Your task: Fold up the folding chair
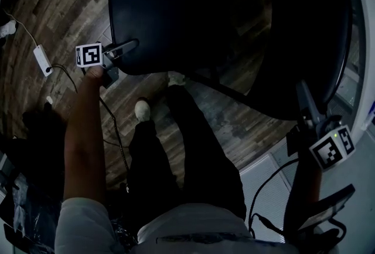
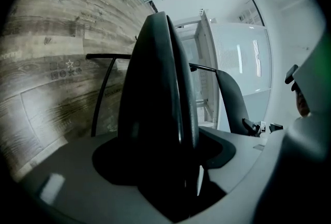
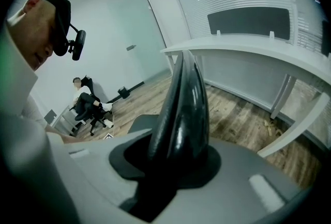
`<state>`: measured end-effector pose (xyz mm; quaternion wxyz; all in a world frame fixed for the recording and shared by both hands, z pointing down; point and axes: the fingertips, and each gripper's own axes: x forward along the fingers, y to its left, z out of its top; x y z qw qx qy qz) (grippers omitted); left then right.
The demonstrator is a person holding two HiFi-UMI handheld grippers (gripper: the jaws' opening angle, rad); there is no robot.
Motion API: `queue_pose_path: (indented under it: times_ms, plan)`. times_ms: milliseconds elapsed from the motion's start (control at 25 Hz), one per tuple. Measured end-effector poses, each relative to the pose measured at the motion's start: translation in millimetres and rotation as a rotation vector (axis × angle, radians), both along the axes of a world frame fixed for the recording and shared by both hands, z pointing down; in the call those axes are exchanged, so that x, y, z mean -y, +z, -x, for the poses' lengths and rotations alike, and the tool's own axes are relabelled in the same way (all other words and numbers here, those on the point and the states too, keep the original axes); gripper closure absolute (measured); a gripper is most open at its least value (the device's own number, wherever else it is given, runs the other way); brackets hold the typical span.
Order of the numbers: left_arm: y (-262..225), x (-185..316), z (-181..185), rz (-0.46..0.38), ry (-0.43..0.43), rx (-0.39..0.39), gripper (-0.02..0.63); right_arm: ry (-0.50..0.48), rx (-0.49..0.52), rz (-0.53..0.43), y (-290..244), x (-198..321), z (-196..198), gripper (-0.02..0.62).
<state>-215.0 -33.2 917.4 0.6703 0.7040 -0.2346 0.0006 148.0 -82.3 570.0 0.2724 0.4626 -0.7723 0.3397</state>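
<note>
Open floor (image 1: 53,0) lies left of the seat (image 1: 170,12) and beyond it, crossed only by a cable (image 1: 117,138) and its adapter (image 1: 42,59). At the seat's near edge the person's legs (image 1: 193,135) fill the gap. On the right, the backrest (image 1: 299,30) stands just beside a white desk (image 1: 358,24), with little room between them. A dark heap (image 1: 32,135) blocks the lower left.

The head view looks steeply down from above the chair (image 1: 170,12), far enough off to take in the whole of it and the floor (image 1: 53,0) around it. The left gripper view sits right against the seat (image 2: 155,114) edge and faces along it toward the backrest (image 2: 232,99). The right gripper view sits close against the backrest (image 3: 183,109) edge and faces past it into the room; all three views share the chair.
</note>
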Motion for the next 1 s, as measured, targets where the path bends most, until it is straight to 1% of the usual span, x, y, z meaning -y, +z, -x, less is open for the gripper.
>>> queue_pose_path:
  times_ms: [80, 160, 240, 360, 520, 680, 800, 920, 1000]
  plan:
    - [-7, -1, -2, 0.001, 0.0, -0.007, 0.289, 0.021, 0.03, -0.003, -8, 2, 9, 0.494]
    - [-14, -1, -5, 0.001, -0.005, -0.02, 0.309, 0.022, 0.035, -0.013, -14, 2, 13, 0.502]
    - [-22, -4, -9, 0.009, -0.014, -0.038, 0.325, 0.011, 0.019, -0.019, -22, 2, 17, 0.506]
    - [-53, -5, -21, 0.025, -0.025, -0.052, 0.342, -0.025, -0.04, -0.039, -43, 3, 19, 0.508]
    - [-77, -6, -35, 0.012, -0.018, -0.053, 0.378, 0.006, -0.061, -0.055, -53, -1, 24, 0.511]
    - [-112, 1, -48, 0.017, -0.024, -0.082, 0.411, -0.006, -0.093, -0.052, -74, 6, 33, 0.511]
    - [-130, 5, -64, 0.01, -0.017, -0.096, 0.431, -0.005, -0.104, -0.057, -78, 8, 29, 0.512]
    - [-135, 6, -82, 0.002, -0.001, -0.088, 0.447, 0.005, -0.097, -0.066, -69, 6, 19, 0.514]
    - [-147, 9, -91, -0.002, 0.006, -0.095, 0.457, 0.016, -0.093, -0.073, -73, 8, 18, 0.517]
